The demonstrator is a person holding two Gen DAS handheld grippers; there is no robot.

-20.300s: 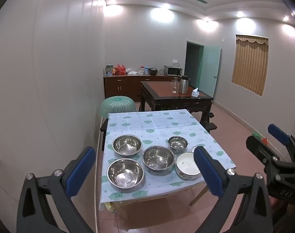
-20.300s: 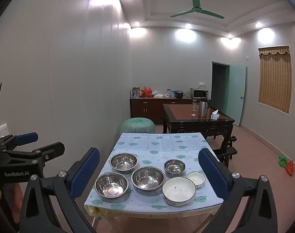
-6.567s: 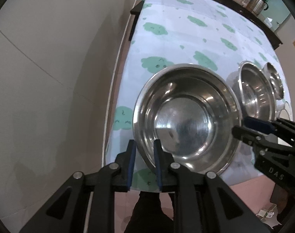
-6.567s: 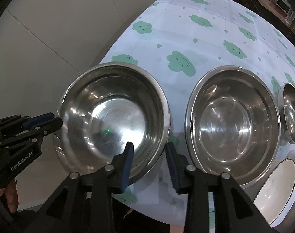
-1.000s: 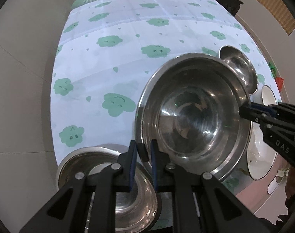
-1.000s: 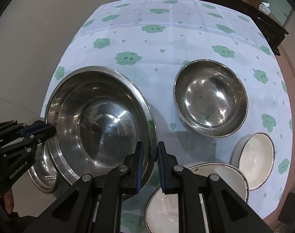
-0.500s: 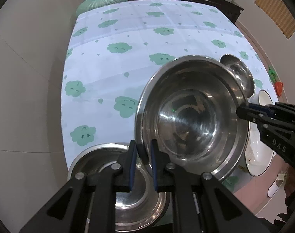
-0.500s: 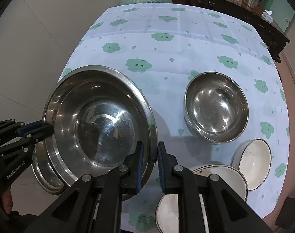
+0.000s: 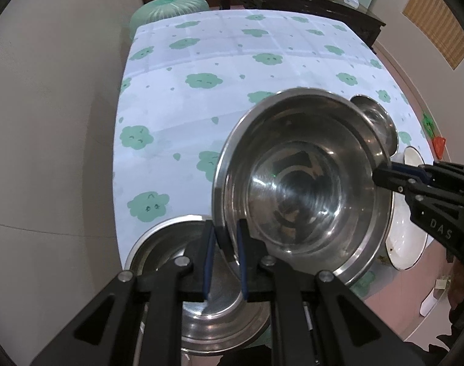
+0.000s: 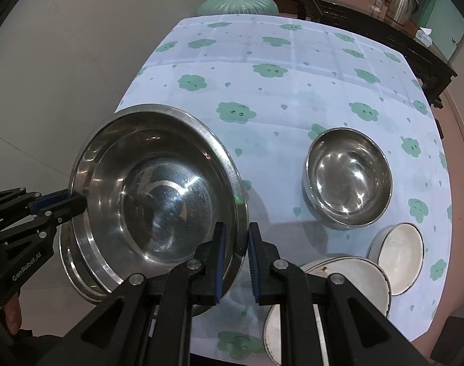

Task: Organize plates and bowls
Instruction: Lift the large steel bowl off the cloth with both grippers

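Both grippers hold one large steel bowl [image 9: 305,177] in the air by opposite sides of its rim. My left gripper [image 9: 225,244] is shut on its near-left rim; my right gripper [image 10: 235,250] is shut on its right rim. The held bowl [image 10: 158,195] hangs tilted above a larger steel bowl stack [image 9: 170,250] at the table's near-left corner, whose rim shows under it in the right wrist view [image 10: 79,277]. A smaller steel bowl [image 10: 347,177] sits to the right. Two white enamel bowls, one large [image 10: 347,277] and one small [image 10: 399,253], sit at the near right.
The table carries a pale blue cloth with green clouds [image 10: 262,70]; its far half holds nothing. A wall runs close along the left side [image 9: 48,122]. A green stool [image 10: 238,3] and a dark wooden table [image 10: 369,15] stand beyond.
Both grippers have carried the held steel bowl toward the near-left, over the bowl stack at the corner, and lifted back a little. The grip is unchanged.
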